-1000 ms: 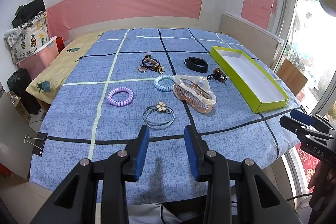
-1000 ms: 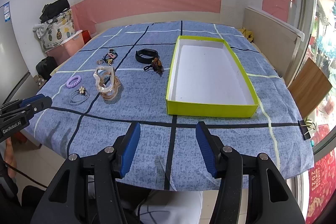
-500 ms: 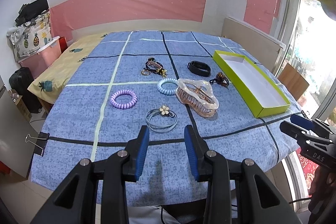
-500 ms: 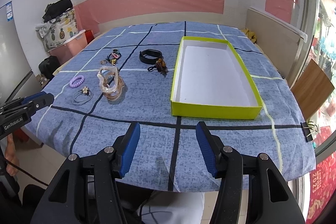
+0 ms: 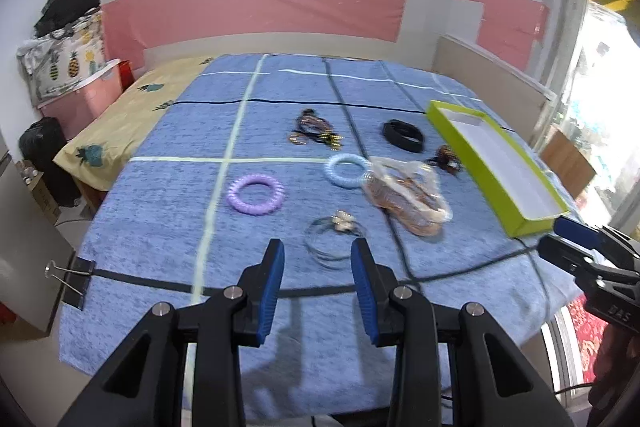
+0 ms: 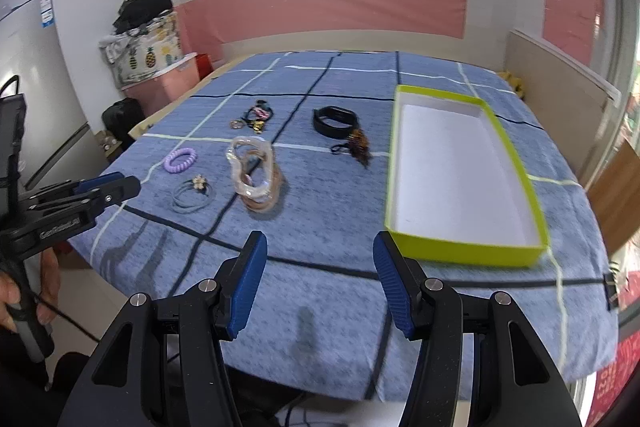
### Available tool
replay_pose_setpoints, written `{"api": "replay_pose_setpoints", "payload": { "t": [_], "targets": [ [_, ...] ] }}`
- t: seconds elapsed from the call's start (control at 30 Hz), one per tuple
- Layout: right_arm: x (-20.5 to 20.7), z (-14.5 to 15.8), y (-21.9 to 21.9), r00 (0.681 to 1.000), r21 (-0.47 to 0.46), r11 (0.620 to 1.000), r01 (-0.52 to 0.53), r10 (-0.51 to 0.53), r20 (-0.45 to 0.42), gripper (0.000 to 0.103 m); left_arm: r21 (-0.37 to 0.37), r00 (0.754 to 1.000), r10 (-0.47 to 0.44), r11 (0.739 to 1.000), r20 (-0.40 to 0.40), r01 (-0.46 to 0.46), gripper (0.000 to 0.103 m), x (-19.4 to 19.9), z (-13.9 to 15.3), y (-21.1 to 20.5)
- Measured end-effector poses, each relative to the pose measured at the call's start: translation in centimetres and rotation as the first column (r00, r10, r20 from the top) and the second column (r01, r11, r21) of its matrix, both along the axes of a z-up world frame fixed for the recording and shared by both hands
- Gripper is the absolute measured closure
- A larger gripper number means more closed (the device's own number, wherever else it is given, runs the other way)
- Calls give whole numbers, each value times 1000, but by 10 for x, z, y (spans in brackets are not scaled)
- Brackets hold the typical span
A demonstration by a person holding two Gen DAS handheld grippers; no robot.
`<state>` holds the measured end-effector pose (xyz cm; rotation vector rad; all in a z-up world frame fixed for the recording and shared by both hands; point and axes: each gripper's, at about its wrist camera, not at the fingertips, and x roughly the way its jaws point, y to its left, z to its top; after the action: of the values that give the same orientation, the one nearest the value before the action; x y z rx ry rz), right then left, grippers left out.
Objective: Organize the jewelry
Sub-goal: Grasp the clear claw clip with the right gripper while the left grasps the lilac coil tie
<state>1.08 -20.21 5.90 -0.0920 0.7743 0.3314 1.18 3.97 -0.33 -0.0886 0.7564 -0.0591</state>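
Jewelry lies on a blue checked cloth: a purple coil ring (image 5: 255, 195), a light blue coil ring (image 5: 347, 171), a thin hoop with a flower (image 5: 334, 241), a big clear hair claw (image 5: 408, 197), a black band (image 5: 403, 135), a dark beaded bundle (image 5: 314, 131) and a brown tassel piece (image 6: 357, 143). An empty lime-green box (image 6: 456, 167) stands at the right. My left gripper (image 5: 318, 267) is open and empty, just short of the flower hoop. My right gripper (image 6: 320, 259) is open and empty over the cloth's near edge, left of the box.
Binder clips (image 5: 70, 277) pin the cloth at the table's corners. A yellow pineapple sheet (image 5: 120, 131), a pink bin (image 5: 80, 99) and bags stand at the left. A wooden headboard (image 6: 560, 95) and a window lie to the right.
Both grippers have tilted and shifted toward the left side of the table, and the jewelry sits more central in view. Both stay open and empty.
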Motion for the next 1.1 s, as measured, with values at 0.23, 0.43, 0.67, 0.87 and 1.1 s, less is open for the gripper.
{"api": "replay_pose_setpoints", "payload": {
  "t": [0.23, 0.43, 0.67, 0.87, 1.1],
  "targets": [
    [26, -7, 24, 998, 3, 998, -59, 59, -10, 47, 2, 998, 67, 998, -19, -67, 67, 26, -8, 28],
    [55, -18, 47, 993, -2, 994, -111, 111, -35, 47, 11, 992, 114, 994, -61, -113, 67, 56, -24, 47],
    [75, -29, 70, 982, -19, 984, -178, 177, -60, 47, -6, 988, 114, 993, -106, -115, 67, 82, -37, 55],
    [87, -39, 84, 975, -61, 975, -212, 208, -75, 47, -21, 984, 105, 994, -141, -109, 67, 94, -46, 58],
    [100, -51, 91, 976, -95, 975, -201, 190, -107, 47, 7, 986, 89, 996, -144, -89, 73, 103, -47, 55]
  ]
}}
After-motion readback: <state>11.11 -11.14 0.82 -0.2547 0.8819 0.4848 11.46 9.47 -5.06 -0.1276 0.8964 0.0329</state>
